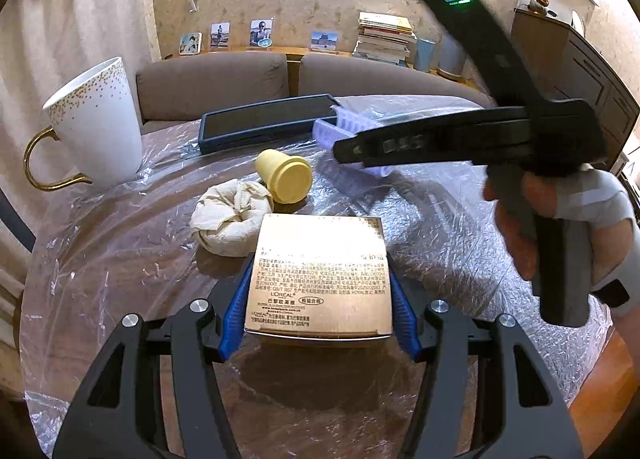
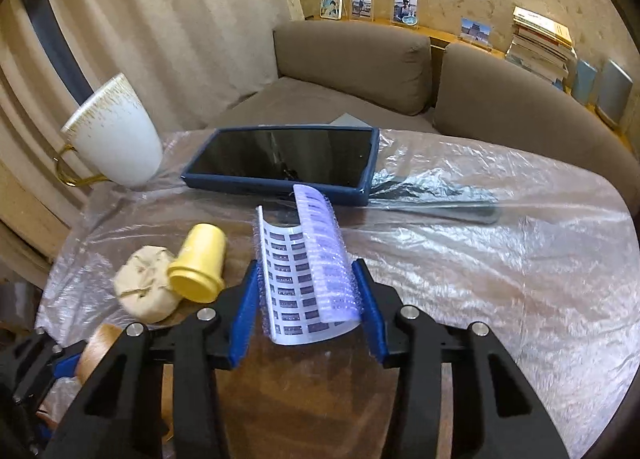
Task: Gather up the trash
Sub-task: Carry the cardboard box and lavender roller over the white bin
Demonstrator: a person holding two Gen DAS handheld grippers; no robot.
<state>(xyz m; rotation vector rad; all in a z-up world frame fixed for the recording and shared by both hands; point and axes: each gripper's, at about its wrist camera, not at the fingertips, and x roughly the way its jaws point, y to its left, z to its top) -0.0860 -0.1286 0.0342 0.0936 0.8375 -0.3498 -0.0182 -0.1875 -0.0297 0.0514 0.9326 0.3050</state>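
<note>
Both grippers held trash above the plastic-covered table (image 2: 500, 259).

The left gripper (image 1: 320, 291) was clamped on a gold carton (image 1: 320, 271), raised just in front of the crumpled tissue (image 1: 230, 219) and the tipped yellow cap (image 1: 286, 178). The right gripper (image 2: 306, 295) pinched a curled bubble-wrap sheet (image 2: 304, 263) between its blue pads, near the tablet (image 2: 284, 165). The mug (image 2: 116, 135) stood at the table's left edge; the table's right side lay open towards the sofa (image 2: 500, 107).

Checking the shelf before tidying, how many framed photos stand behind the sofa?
4: small framed photos in a cluster at the left, one apart beside the book stack. None seem hidden.
</note>
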